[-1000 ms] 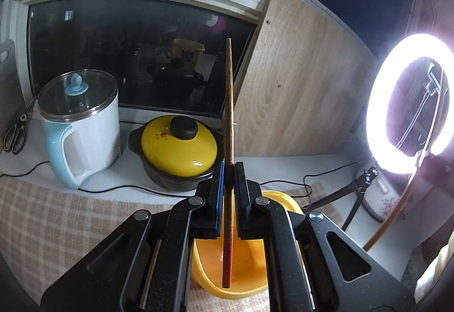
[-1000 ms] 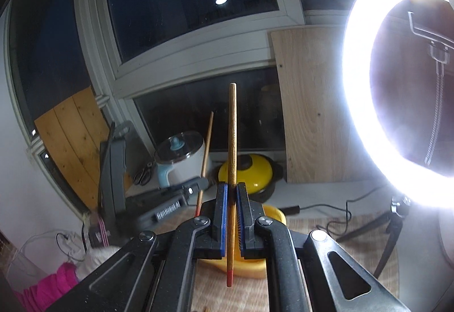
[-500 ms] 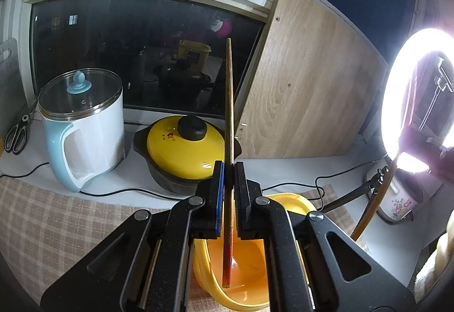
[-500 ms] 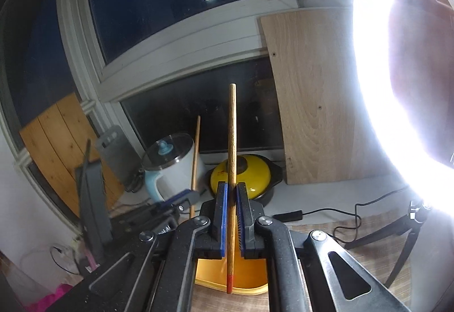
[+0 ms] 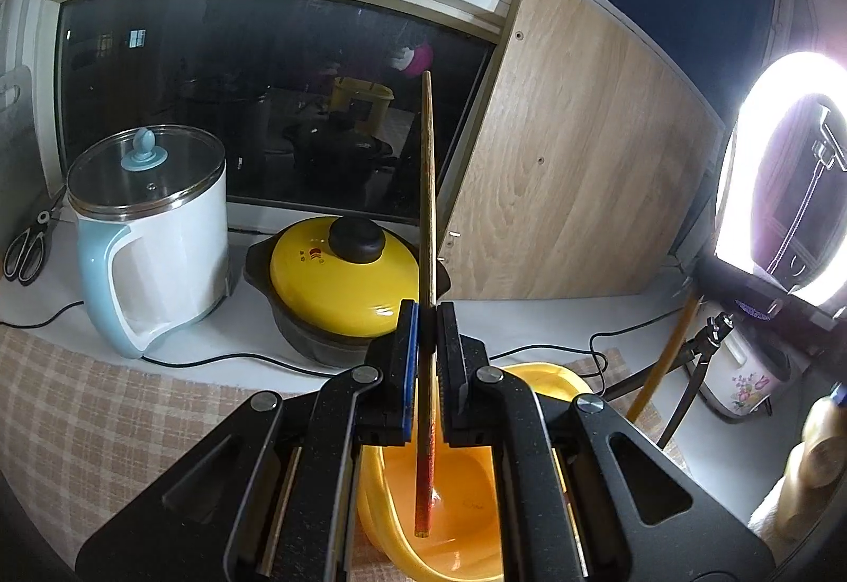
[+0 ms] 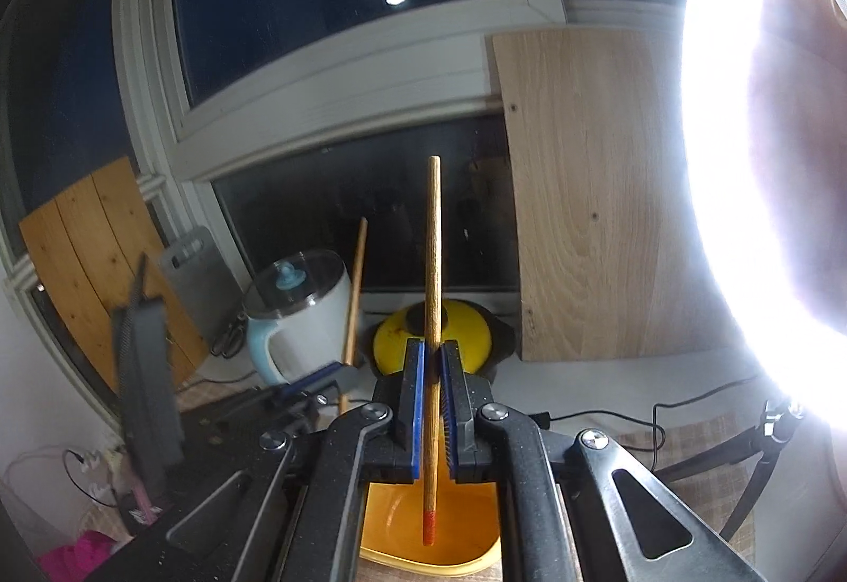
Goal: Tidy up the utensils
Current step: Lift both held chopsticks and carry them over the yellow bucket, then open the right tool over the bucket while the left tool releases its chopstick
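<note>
Left wrist view: we keep the left hand-held gripper (image 5: pixel 427 365) clamped on one chopstick (image 5: pixel 426 232), red tip down over the yellow bowl (image 5: pixel 455 492). Our right hand-held gripper (image 6: pixel 433 386) likewise grips the second chopstick (image 6: pixel 432 259) upright above it, ready for dropping in.

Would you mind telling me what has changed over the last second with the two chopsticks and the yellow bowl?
The right claw has sunk toward the yellow bowl, bringing its chopstick with the red tip low inside the rim. In the left wrist view the bowl has come closer below the left claw. Nothing was released: both claws stay shut, each on an upright chopstick.
</note>
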Demonstrator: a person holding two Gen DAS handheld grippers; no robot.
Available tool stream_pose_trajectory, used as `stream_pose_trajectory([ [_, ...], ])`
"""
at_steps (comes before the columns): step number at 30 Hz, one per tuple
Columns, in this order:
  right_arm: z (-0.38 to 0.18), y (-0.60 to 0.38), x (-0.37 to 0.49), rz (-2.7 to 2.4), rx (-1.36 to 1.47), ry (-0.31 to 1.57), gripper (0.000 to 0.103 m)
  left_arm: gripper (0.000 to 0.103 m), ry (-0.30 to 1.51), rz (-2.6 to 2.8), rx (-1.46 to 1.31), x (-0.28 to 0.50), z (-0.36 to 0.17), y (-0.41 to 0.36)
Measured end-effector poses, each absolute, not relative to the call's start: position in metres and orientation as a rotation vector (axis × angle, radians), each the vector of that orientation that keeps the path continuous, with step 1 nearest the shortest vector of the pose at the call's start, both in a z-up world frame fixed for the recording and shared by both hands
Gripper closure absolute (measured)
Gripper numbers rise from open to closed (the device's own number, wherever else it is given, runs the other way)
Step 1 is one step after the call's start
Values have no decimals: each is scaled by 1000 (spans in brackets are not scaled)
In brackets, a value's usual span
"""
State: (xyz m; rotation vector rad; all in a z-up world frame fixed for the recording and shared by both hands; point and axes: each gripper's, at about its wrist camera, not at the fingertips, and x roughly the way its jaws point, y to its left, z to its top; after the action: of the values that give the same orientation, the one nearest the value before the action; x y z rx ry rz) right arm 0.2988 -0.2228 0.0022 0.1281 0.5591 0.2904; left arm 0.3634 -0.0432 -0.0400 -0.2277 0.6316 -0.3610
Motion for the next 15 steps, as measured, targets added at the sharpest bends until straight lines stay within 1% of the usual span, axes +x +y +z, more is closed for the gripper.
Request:
stream_pose_trajectory([
  [8,-33,-225,306,296,157,644,99,99,647,-364,-236,358,-47,-40],
  [15,-52,-230,311,303,196,699,99,99,649,-378,-225,343,-48,-37],
])
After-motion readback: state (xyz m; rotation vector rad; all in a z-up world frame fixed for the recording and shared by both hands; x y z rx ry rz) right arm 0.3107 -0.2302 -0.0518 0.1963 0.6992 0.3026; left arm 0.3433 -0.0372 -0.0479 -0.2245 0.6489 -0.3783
